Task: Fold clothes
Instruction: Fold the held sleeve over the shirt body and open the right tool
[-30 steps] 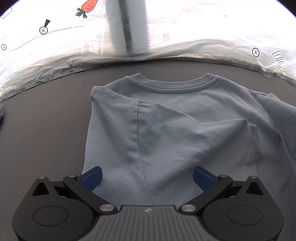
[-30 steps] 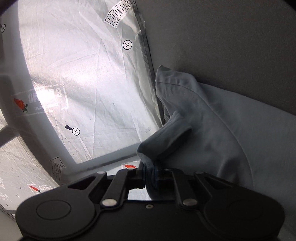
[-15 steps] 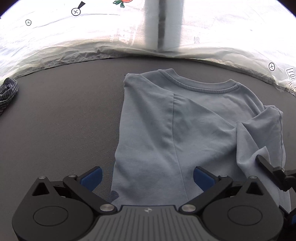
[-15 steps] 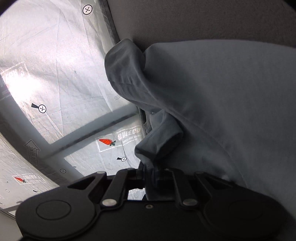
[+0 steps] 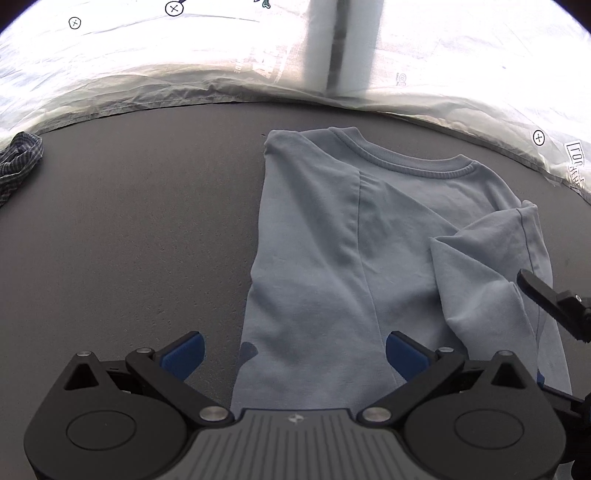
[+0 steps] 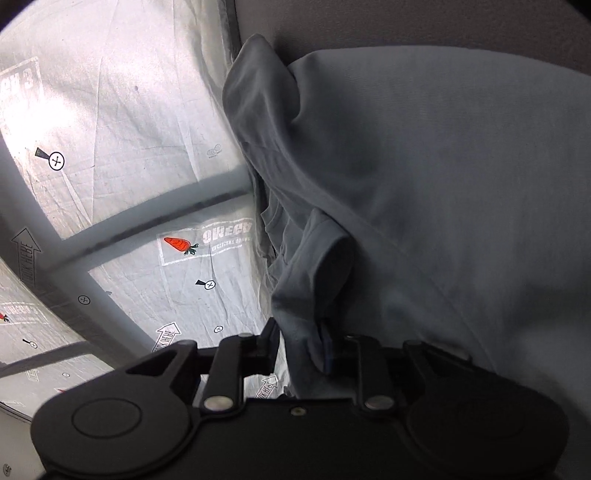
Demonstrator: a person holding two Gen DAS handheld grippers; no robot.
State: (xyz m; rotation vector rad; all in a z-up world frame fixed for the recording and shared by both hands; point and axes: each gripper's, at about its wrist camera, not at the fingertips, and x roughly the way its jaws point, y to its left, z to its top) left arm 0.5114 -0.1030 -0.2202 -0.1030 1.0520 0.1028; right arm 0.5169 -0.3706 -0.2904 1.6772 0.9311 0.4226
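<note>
1. Dark grey table surface (image 5: 129, 240), filling the middle of the left wrist view and showing as a strip along the top of the right wrist view (image 6: 406, 22)
2. Crinkled silvery sheet (image 5: 147, 66) past the far edge, printed with crossed circles, arrows and an orange carrot logo (image 6: 177, 244)
3. Light blue T-shirt (image 5: 314, 258) lying on the table right of centre, ribbed collar (image 5: 417, 164) towards the far edge, left side already folded in along a straight vertical crease
4. Right side of the same T-shirt (image 6: 443, 184) lifted and draped inward, its sleeve (image 5: 480, 273) bunched over the body in loose folds
5. Left gripper (image 5: 293, 350) low at the near edge, blue pads spread wide, one pad (image 5: 183, 354) over bare table beside the shirt's left border, the other (image 5: 404, 354) over the cloth; nothing held, contact with the fabric impossible to judge
6. Right gripper (image 6: 303, 350) pinched on a gathered fold of the sleeve, cloth wedged between the black fingers and hanging up out of them; seen also at the right edge of the left wrist view (image 5: 554, 306), beside the raised sleeve
7. Checked dark cloth (image 5: 18, 162) crumpled at the far left edge of the table, well apart from the T-shirt
</note>
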